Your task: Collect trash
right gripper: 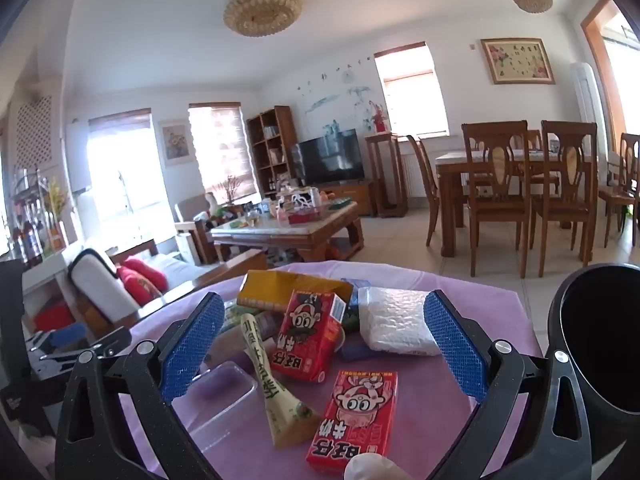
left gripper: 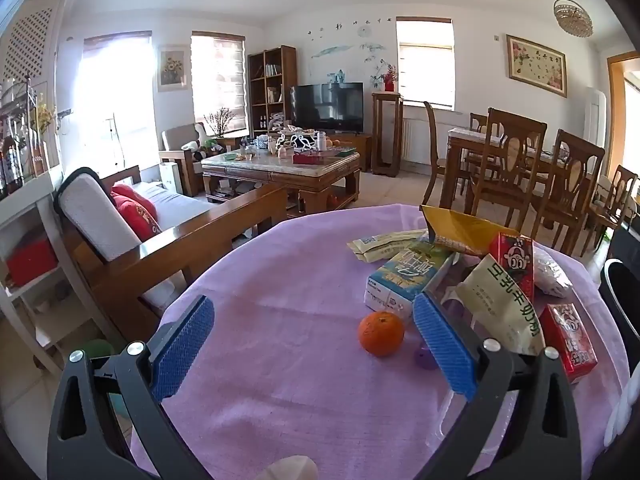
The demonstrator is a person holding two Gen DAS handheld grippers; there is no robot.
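Observation:
A pile of trash lies on a round table with a purple cloth (left gripper: 280, 280). In the left wrist view: an orange (left gripper: 381, 333), a blue-white carton (left gripper: 408, 280), a cream pouch (left gripper: 500, 308), two red milk cartons (left gripper: 514, 260) and a yellow bag (left gripper: 464, 228). My left gripper (left gripper: 316, 344) is open and empty, with the orange between its fingers. In the right wrist view my right gripper (right gripper: 322, 344) is open and empty above two red cartons (right gripper: 310, 336) (right gripper: 354, 420), a cream pouch (right gripper: 272, 392), a white packet (right gripper: 394, 320) and a clear plastic tray (right gripper: 224, 392).
A black bin (right gripper: 600, 344) stands at the table's right edge and shows in the left wrist view (left gripper: 620, 300). A wooden sofa (left gripper: 160, 236) is left of the table; a coffee table (left gripper: 280, 168) and dining chairs (left gripper: 520, 176) stand beyond.

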